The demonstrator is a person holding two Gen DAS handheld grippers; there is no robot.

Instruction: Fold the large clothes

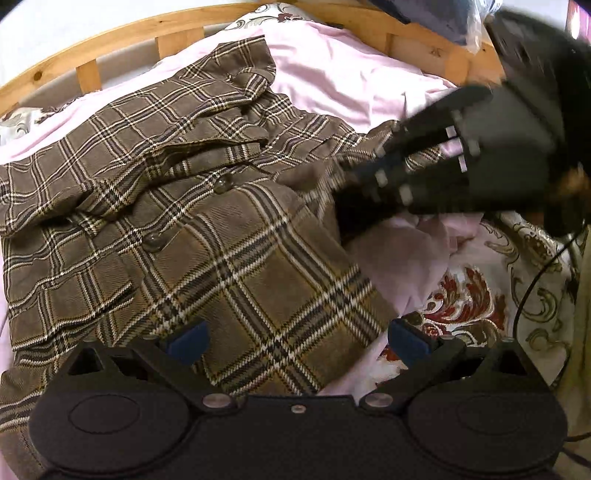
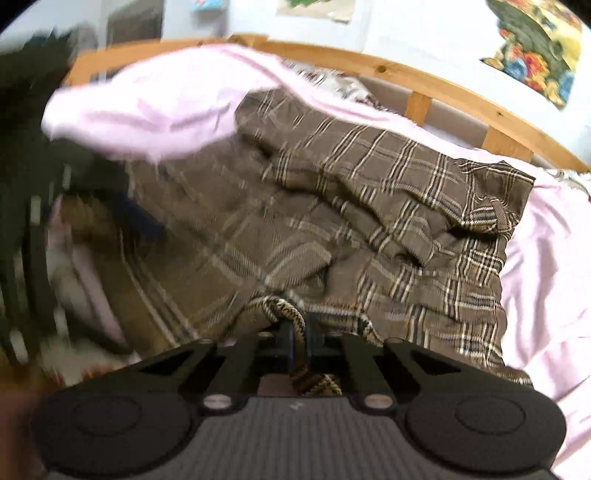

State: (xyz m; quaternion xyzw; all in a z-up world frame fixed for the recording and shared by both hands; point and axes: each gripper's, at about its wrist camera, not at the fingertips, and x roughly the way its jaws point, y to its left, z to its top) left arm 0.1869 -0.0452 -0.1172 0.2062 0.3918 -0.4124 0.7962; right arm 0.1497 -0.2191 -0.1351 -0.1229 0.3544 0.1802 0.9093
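1. My right gripper (image 2: 295, 334) has its fingers pressed together on a bunched fold of the brown plaid coat (image 2: 369, 206), the cloth pinched between the pads and trailing back toward the camera.
2. My left gripper (image 1: 297, 338) hangs over the coat's near hem with its blue-padded fingers (image 1: 188, 338) spread wide; nothing sits between them.
3. The coat lies rumpled across the middle of the bed, on a pale pink sheet (image 1: 332, 70), with two buttons (image 1: 221, 183) showing along its front and a sleeve folded across the chest.
4. From the left camera, the right gripper (image 1: 354, 177) shows as a dark blur reaching in from the bed's right side, its tips on the coat's edge.
5. A patterned bedspread (image 1: 480, 295) with red and gold scrolls shows at the near right corner of the bed, under the pink sheet.
6. The wooden bed frame (image 1: 207, 22) curves along the far edge; a bright floral cloth (image 2: 539, 48) hangs on the wall beyond it.
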